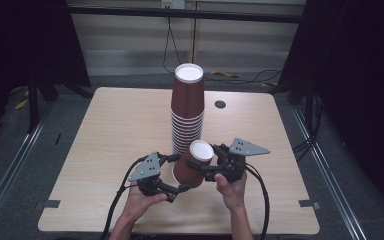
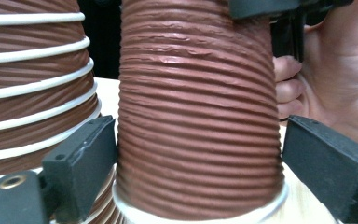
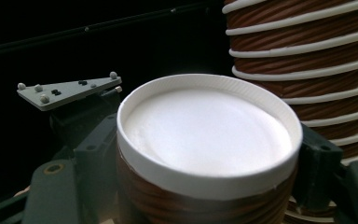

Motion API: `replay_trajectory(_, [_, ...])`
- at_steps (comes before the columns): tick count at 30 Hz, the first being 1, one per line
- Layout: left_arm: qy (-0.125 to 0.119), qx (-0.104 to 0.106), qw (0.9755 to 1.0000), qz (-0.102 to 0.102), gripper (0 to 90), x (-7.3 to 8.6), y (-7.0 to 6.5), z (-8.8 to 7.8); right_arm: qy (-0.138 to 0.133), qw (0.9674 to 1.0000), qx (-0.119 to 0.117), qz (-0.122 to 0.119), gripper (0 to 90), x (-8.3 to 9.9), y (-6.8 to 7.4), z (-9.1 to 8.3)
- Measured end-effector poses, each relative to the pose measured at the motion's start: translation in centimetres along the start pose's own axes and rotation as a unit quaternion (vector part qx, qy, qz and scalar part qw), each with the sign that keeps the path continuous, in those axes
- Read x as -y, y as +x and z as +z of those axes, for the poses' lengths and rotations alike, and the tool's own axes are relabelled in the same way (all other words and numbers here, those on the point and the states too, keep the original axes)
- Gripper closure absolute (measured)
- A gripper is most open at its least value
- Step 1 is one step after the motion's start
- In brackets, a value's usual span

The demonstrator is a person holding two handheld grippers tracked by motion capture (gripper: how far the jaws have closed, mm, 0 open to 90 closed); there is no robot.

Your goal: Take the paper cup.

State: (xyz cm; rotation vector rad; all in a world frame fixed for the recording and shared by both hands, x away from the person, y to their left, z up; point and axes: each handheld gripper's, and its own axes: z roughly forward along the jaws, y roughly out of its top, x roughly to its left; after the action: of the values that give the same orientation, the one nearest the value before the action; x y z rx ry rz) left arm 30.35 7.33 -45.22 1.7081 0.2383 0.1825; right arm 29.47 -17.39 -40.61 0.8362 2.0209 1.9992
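Note:
A single brown ribbed paper cup hangs tilted above the table's front middle, white base up. My right gripper is shut on it just below the base, and its jaws press both sides of the cup in the right gripper view. My left gripper is at the cup's rim end. In the left gripper view the cup stands between the jaws. One pad is at the wall, the other a little off it, so this gripper is open. A tall stack of upturned cups stands just behind.
The wooden table has a round cable hole right of the stack. The stack is close beside the held cup. Dark curtains flank the table and cables lie on the floor behind.

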Motion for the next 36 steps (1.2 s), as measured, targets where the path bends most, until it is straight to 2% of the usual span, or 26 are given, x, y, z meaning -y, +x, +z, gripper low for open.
replay_trajectory(3, [0.012, -0.002, 0.9999, 0.008, 6.6, 0.0, 0.0, 0.3, 0.001, 1.0, -0.004, 0.0, 24.6, 0.1, 0.1, 0.3])
replay_trajectory(6, [0.007, -0.002, 1.0, 0.005, 5.6, 0.1, 0.0, 0.6, 0.002, 1.0, -0.009, 0.0, 24.6, 0.1, 0.2, 0.5])
replay_trajectory(7, [0.012, 0.004, 0.9999, 0.0, 5.0, 0.2, 0.1, 0.7, 0.003, 0.9999, -0.01, -0.002, 24.6, 0.1, 0.2, 0.5])
replay_trajectory(13, [0.016, 0.01, 0.9998, 0.002, 5.7, 0.4, 0.1, 1.3, 0.003, 0.9998, -0.018, -0.001, 24.6, 0.2, 0.5, 0.9])
replay_trajectory(32, [0.024, 0.01, 0.9997, 0.003, 10.7, 0.5, 0.2, 1.2, 0.011, 0.9997, -0.022, -0.006, 23.1, 0.3, 0.5, 1.2])
replay_trajectory(36, [0.027, 0.021, 0.9994, -0.005, 11.2, 0.5, 0.4, 1.2, 0.014, 0.9996, -0.024, -0.009, 19.6, 0.3, 0.5, 1.4])
